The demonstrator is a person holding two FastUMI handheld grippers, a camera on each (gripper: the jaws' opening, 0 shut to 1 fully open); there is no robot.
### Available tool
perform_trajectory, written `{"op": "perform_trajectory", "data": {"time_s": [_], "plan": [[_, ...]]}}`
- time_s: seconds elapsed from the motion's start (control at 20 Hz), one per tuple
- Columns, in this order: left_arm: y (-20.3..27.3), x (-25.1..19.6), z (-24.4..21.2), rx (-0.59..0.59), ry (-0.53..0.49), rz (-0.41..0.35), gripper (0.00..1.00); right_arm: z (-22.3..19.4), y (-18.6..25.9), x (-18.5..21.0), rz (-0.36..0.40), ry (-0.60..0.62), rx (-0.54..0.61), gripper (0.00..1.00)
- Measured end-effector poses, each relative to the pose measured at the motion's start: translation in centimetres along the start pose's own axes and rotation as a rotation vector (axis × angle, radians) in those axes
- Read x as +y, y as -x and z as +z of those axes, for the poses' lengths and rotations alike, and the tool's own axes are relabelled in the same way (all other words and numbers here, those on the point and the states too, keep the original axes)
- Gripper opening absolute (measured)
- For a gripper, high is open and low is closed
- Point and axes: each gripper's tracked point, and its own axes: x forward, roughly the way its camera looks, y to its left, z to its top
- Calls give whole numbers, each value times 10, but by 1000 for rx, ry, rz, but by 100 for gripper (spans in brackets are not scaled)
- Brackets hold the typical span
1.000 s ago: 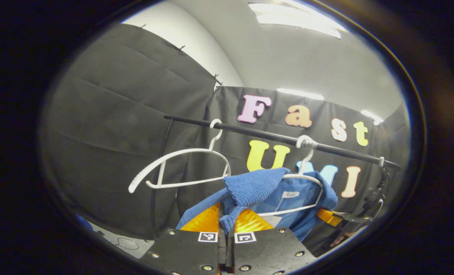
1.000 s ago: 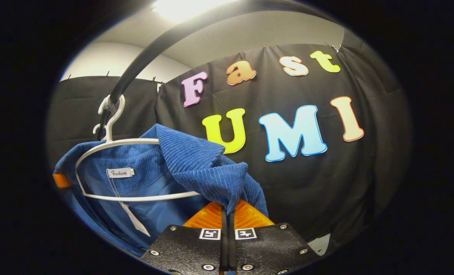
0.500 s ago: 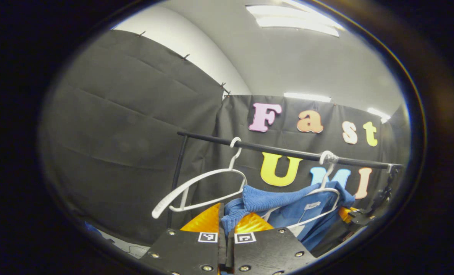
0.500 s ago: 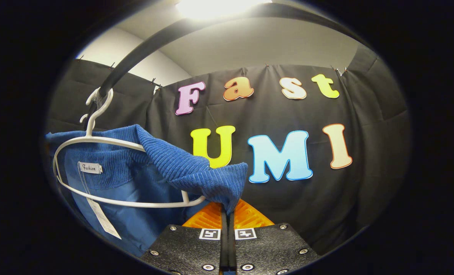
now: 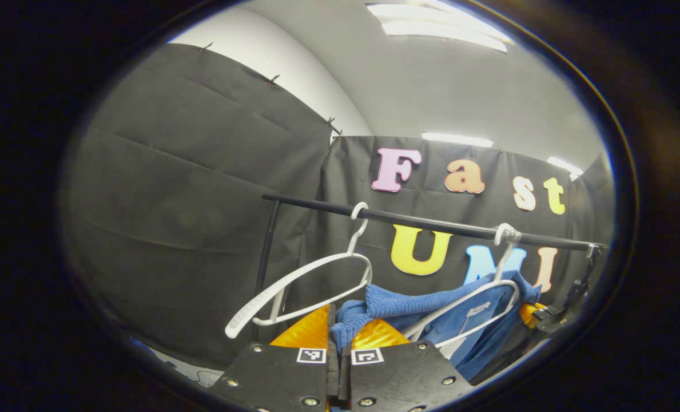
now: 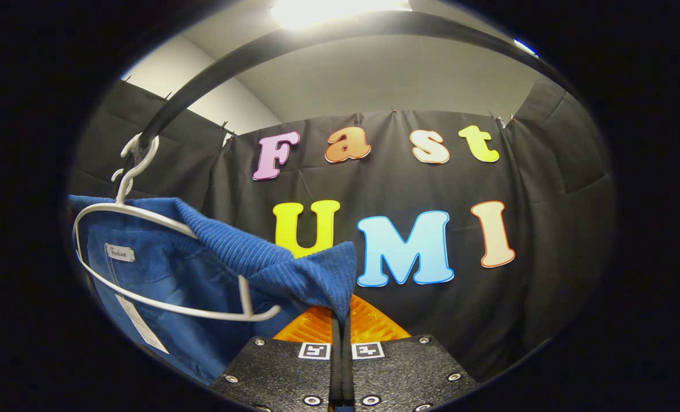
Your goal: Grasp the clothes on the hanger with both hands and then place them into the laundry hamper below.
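A: Where's the garment?

B: The blue corduroy jacket (image 5: pixel 431 303) hangs on a white hanger (image 5: pixel 477 292) whose hook sits over the black rail (image 5: pixel 431 224). It is stretched out between the two tools, with a fold of ribbed cloth pulled toward each one.

A: And the left gripper (image 5: pixel 338 335)?

B: Its two fingers are closed together with a bunched edge of the blue cloth pinched between them, seen in the left gripper view. Just to the left of the jacket an empty white hanger (image 5: pixel 299 286) hangs tilted on the same rail.

A: The right one?

B: In the right gripper view the right gripper (image 6: pixel 341 320) has its fingers pressed tight, and a corner of the jacket (image 6: pixel 294 272) runs down into the slit between them. The hanger (image 6: pixel 162 269) shows through the open neck, a white tag dangling inside
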Motion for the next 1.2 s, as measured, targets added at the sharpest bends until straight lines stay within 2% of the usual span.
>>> {"op": "perform_trajectory", "data": {"time_s": [0.1,0.25,0.4,0.6,0.75,1.2], "plan": [[-1,3,8,-19,19,-10,1,0,-9,3,7,-16,-1,0],[-3,8,17,-42,-2,-9,1,5,-15,4,-10,56,-49,0],[-9,10,26,-42,-6,-47,0,7,-26,6,-2,80,-84,0],[-20,17,13,12,26,-98,1,11,-35,10,11,122,-126,0],[-34,28,-2,66,61,-93,0,5,-37,15,25,197,-145,0],[-37,42,-45,142,103,-78,1,-24,-41,20,50,275,-102,0]]}}
